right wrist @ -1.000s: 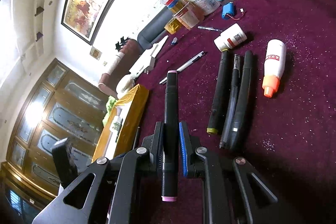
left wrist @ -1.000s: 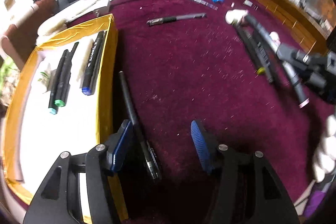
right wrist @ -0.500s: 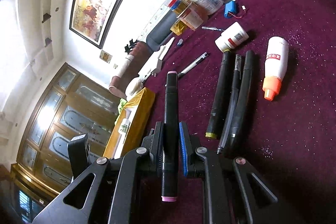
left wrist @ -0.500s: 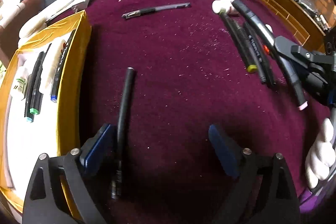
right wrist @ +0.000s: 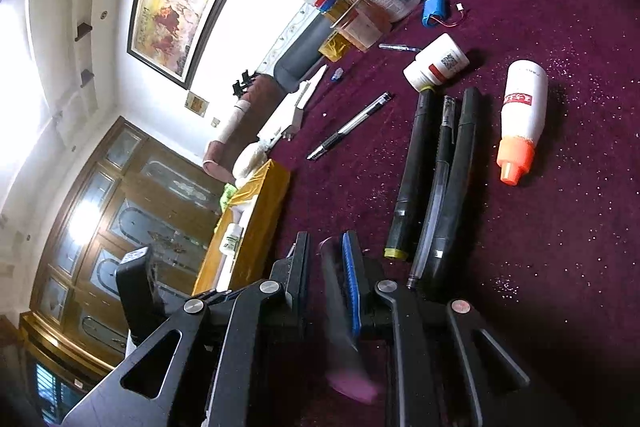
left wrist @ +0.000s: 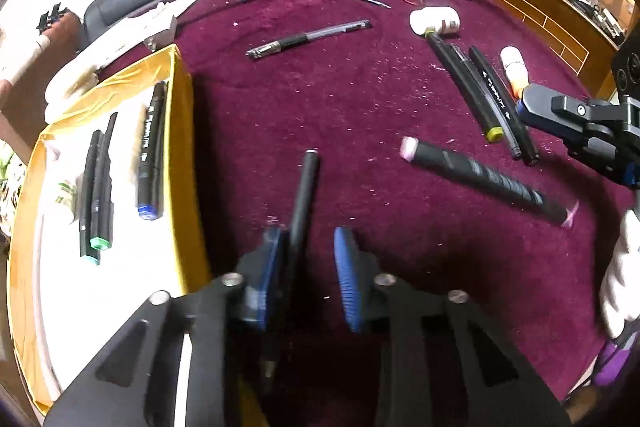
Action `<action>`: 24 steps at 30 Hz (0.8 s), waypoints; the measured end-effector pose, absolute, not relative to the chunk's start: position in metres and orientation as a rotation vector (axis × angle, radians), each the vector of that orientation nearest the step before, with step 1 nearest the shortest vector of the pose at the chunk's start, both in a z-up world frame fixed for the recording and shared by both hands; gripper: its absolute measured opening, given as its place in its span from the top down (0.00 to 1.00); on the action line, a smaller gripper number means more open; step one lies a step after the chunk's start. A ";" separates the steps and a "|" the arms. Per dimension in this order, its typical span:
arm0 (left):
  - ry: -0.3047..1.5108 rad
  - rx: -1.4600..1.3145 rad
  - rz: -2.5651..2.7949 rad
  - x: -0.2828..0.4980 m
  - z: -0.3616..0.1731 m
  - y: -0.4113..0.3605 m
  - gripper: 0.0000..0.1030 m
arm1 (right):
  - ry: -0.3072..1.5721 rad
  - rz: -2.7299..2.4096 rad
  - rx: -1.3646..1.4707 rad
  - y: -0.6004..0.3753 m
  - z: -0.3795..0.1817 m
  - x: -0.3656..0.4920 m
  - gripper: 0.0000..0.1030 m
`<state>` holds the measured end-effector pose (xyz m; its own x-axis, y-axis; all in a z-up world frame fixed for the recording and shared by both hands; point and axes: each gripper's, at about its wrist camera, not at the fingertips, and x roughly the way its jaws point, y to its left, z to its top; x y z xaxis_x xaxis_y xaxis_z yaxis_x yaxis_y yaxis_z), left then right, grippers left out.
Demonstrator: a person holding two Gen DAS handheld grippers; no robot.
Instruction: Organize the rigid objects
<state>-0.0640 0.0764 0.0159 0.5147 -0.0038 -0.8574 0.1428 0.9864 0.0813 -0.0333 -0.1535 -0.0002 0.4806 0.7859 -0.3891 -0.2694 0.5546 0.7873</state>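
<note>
My left gripper (left wrist: pixel 308 267) loosely brackets a black pen (left wrist: pixel 301 203), while my right gripper (right wrist: pixel 326 267) has released the pink-tipped marker (left wrist: pixel 480 175).

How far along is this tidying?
Early. Several markers already lie in the tray. The left gripper straddles a pen, unclamped; the right gripper is open, pink marker loose. Three more markers, a gel pen and bottles remain outside.

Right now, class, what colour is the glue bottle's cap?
Orange; the glue bottle's cap shows best in the right wrist view.
</note>
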 end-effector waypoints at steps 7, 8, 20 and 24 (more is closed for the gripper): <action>0.996 0.111 -0.160 -0.076 0.019 0.087 0.79 | 0.923 0.647 0.482 -0.118 0.010 -0.039 0.85; 0.991 0.101 -0.176 -0.079 0.020 0.088 0.79 | 0.931 0.646 0.456 -0.113 0.011 -0.041 0.85; 0.968 0.247 -0.283 -0.086 0.014 0.073 0.70 | 0.983 0.685 -0.036 -0.041 0.019 -0.097 0.84; 0.930 0.186 -0.278 -0.088 0.019 0.086 0.90 | 0.959 0.650 -0.120 -0.034 0.009 -0.105 0.84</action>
<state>-0.0878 0.0856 0.0187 0.5662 -0.1555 -0.8095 0.3150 0.9483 0.0381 -0.1048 -0.0341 0.0094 0.4017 0.4614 -0.7910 -0.5641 0.8051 0.1831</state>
